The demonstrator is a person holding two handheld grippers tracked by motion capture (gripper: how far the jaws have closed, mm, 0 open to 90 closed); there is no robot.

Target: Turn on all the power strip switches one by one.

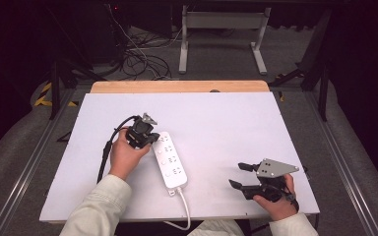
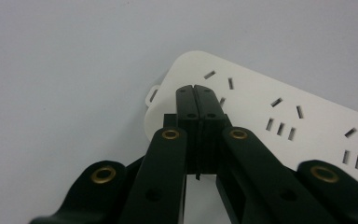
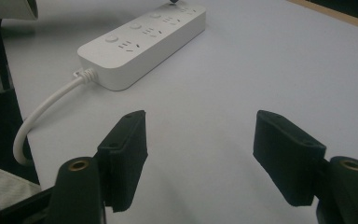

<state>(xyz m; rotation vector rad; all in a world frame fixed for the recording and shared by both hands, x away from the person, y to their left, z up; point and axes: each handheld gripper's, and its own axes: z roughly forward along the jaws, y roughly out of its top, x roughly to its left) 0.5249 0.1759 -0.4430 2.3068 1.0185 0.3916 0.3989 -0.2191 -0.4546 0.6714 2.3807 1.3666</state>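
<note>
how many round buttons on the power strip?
3 visible on the power strip: nearest the cord, middle, farther. A fourth may sit under the left gripper.

Power strip (image 2: 279,121) cut off at right edge, far-end btn hidden behind jaws, cord (image 1: 183,212) runs off btm.

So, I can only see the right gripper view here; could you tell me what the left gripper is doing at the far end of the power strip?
Observer: The left gripper has its jaws closed together, tips over the far end of the power strip, beside the end socket.
Operator: Thank you. Is anything held between them?
Observer: No, the left gripper view shows the pads meeting with nothing between.
Operator: And where is my right gripper relative to the strip?
Observer: In the high view the right gripper sits open near the table's front right corner, well apart from the strip.
</note>
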